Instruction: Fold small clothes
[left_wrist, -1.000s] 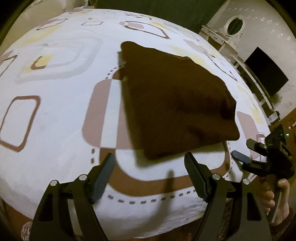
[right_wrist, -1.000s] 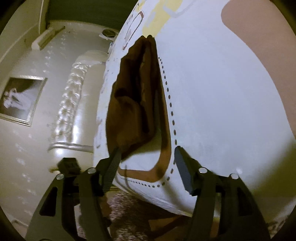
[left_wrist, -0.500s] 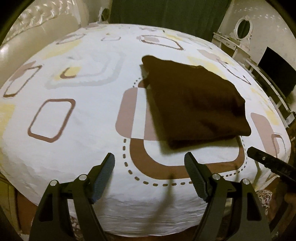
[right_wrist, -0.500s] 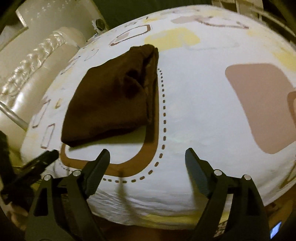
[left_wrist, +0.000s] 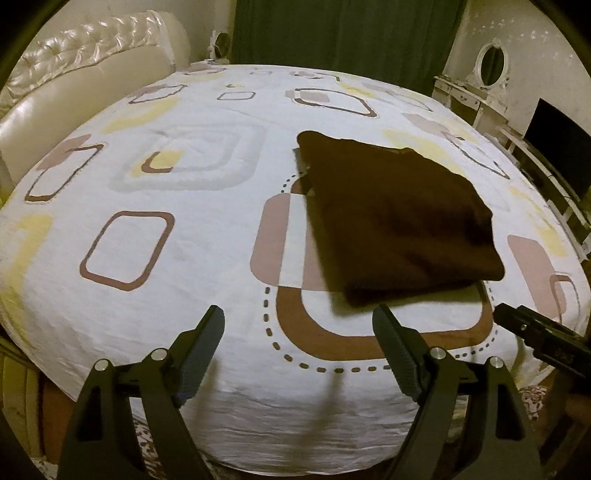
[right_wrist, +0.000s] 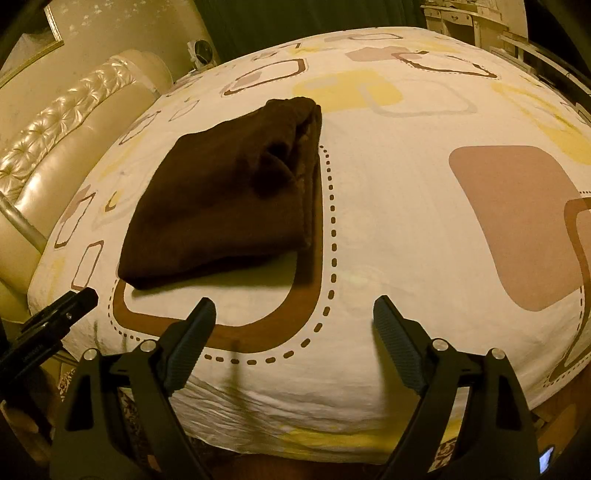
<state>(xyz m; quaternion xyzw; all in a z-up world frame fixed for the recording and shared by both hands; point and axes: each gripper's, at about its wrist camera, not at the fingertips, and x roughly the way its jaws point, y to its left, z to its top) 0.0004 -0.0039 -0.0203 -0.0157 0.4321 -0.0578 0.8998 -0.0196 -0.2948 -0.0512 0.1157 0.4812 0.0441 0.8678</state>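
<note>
Right gripper (left_wrist: 543, 332) is cut off by the frame edge beside the left tongs; garment (left_wrist: 399, 221) near edge is blurred

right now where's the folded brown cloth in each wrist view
Left wrist view: the folded brown cloth lies right of centre on the bed sheet, beyond the gripper's right finger.
Right wrist view: the cloth lies left of centre, beyond the gripper's left finger.
Shared landmark: the thick brown curved band with a dotted outline, printed on the sheet just under the cloth's near edge.
</note>
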